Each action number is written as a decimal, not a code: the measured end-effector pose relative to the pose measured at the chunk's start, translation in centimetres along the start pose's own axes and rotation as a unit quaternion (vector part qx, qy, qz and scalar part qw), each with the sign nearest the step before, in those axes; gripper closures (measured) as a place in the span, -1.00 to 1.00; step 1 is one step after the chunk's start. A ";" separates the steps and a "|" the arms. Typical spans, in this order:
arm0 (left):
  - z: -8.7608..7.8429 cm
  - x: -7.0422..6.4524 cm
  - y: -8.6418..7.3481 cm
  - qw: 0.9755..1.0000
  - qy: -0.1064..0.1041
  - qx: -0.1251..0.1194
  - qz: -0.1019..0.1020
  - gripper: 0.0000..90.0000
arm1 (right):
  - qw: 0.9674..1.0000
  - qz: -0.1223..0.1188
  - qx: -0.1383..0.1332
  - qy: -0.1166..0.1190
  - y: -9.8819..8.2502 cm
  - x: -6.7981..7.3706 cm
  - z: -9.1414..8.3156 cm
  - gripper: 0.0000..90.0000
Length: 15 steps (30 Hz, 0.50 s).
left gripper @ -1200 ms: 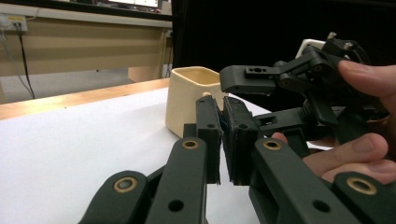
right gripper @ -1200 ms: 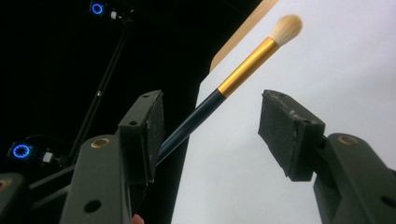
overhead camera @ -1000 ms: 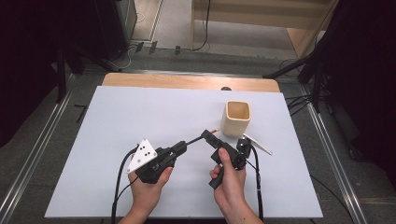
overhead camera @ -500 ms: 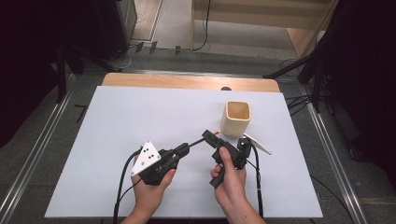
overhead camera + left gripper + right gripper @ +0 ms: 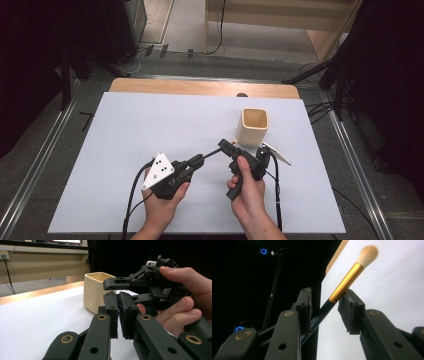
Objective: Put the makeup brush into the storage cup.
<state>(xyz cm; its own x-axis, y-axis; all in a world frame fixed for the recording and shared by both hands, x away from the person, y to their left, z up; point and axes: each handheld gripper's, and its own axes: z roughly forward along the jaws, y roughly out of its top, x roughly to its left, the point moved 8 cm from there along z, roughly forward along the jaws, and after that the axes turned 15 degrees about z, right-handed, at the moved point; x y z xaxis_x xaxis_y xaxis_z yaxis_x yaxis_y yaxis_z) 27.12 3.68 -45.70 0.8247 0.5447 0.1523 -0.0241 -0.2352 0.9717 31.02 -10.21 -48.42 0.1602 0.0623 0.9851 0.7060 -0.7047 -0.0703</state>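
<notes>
Left gripper is clamped on the brush handle, right gripper has just been closing around it but isn't pinching yet, so handoff's half done and the cup drop is left.

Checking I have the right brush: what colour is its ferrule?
Gold, on the brush, with a dark handle; clearest in the right gripper view.

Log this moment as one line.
left tool: shut on brush handle | right tool: open, jaws closing around brush, pads not yet pressing | cup: upright on table, beyond both
</notes>
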 end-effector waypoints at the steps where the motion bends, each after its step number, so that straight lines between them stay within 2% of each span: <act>1: 0.0 0.0 0.0 1.000 0.000 0.000 0.000 0.92 | 1.000 0.003 0.002 0.001 0.0 -0.1 0.0 0.50; 5: 0.1 -0.1 -0.2 1.000 -0.008 0.002 -0.005 0.92 | 1.000 0.015 0.005 0.008 0.2 -0.3 0.0 0.58; 7: 0.3 -0.1 -0.4 0.999 -0.031 0.001 -0.021 0.86 | 1.000 0.016 0.003 0.015 0.4 -0.2 -0.1 0.70; 9: 0.5 -0.3 -0.4 0.999 -0.043 0.001 -0.030 0.45 | 1.000 0.020 0.006 0.016 0.4 -0.1 -0.2 0.86; 11: 0.5 -0.3 -0.4 0.999 -0.044 0.002 -0.028 0.13 | 1.000 0.010 0.001 0.019 0.7 -0.1 -0.3 0.87; 13: 0.5 -0.3 -0.3 0.999 -0.040 0.003 -0.029 -0.01 | 1.000 0.000 -0.002 0.020 0.8 -0.1 -0.3 0.87; 14: 0.4 -0.2 -0.3 0.999 -0.038 0.004 -0.031 -0.16 | 1.000 -0.016 -0.004 0.019 0.9 0.0 -0.4 0.87; 15: 0.4 -0.1 -0.3 0.999 -0.039 0.004 -0.034 -0.16 | 1.000 -0.016 -0.004 0.019 0.9 0.0 -0.4 0.87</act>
<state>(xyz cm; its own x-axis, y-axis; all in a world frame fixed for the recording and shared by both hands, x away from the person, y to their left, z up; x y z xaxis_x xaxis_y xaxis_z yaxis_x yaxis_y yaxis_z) 27.28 3.40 -46.05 0.8661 0.4946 0.0718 0.0369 -0.2066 0.9777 31.35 -11.13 -48.42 0.1117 0.0576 0.9921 0.7048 -0.7084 -0.0383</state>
